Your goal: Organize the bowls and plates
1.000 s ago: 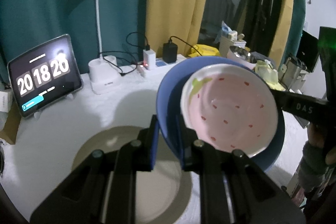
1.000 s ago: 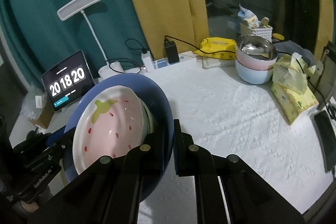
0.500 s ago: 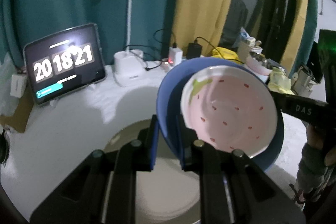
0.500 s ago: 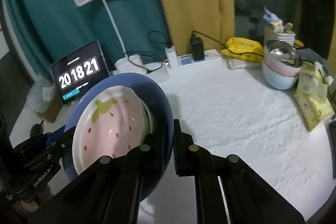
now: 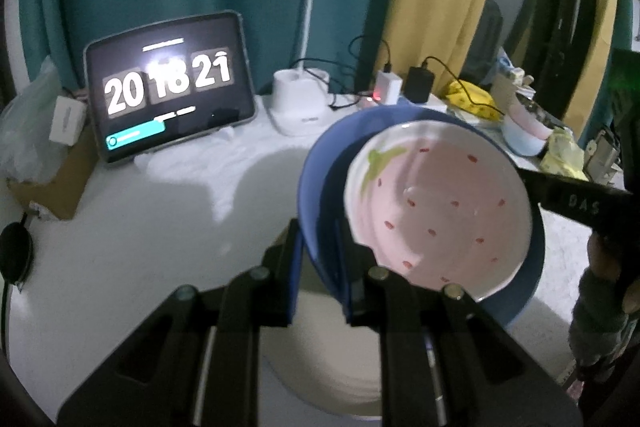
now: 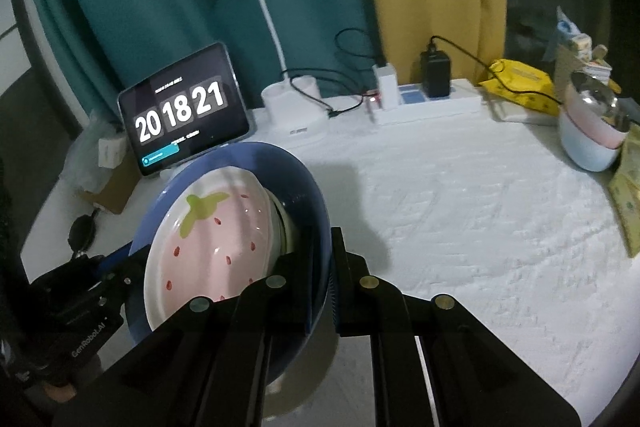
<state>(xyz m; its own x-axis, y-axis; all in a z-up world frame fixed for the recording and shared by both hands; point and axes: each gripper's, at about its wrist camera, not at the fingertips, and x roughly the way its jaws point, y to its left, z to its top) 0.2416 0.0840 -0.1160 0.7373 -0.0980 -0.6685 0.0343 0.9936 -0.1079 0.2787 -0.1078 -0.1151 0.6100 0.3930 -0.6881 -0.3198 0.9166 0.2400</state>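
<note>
A blue plate [image 5: 320, 163] carries a pink strawberry-pattern bowl [image 5: 436, 203]. My left gripper [image 5: 320, 267] is shut on the plate's left rim. My right gripper [image 6: 322, 267] is shut on the opposite rim of the blue plate [image 6: 296, 171], with the strawberry bowl [image 6: 216, 231] inside it. The plate is held in the air, tilted, above a beige plate [image 5: 332, 371] that lies on the white table. The right gripper's body [image 5: 576, 199] shows at the right of the left wrist view.
A tablet clock [image 6: 184, 111], a white desk lamp [image 6: 296, 115] and a power strip with chargers [image 6: 424, 99] stand along the back. Stacked bowls [image 6: 592, 135], a yellow pack [image 6: 520, 79] and tissue packs [image 6: 628, 195] sit at the right. A cardboard box [image 5: 52, 183] is at the left.
Both grippers have carried the blue plate and bowl leftward, nearer the tablet and lamp. The grip on the plate is unchanged.
</note>
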